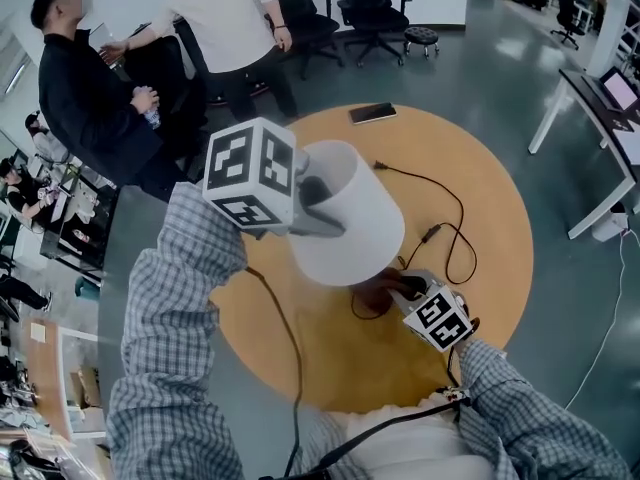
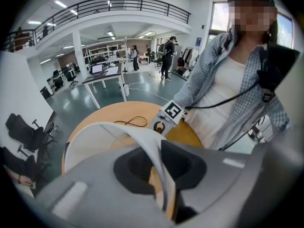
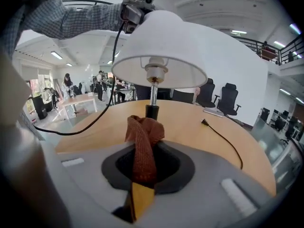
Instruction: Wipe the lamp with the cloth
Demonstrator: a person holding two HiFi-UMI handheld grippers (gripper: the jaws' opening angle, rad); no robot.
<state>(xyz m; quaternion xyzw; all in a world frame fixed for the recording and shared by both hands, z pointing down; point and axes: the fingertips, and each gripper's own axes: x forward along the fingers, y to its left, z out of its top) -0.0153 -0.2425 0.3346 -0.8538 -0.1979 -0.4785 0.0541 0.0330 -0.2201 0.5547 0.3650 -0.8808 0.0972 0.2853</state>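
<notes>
A lamp with a white shade (image 1: 350, 218) stands on the round wooden table (image 1: 480, 168). My left gripper (image 1: 315, 203) is shut on the shade's upper rim (image 2: 151, 148), one jaw inside and one outside. In the right gripper view the shade (image 3: 161, 46) sits above a metal stem (image 3: 153, 96). Low beside the lamp's base, my right gripper (image 1: 405, 288) is shut on a bunched brown cloth (image 3: 142, 146), which sticks up just in front of the stem. The base itself is hidden behind the cloth and the shade.
A black power cord (image 1: 450, 228) loops over the table to the right of the lamp, its plug (image 3: 205, 122) lying loose. A phone (image 1: 372, 113) rests at the far edge. Two people (image 1: 90, 98) stand beyond the table, near office chairs (image 1: 370, 13).
</notes>
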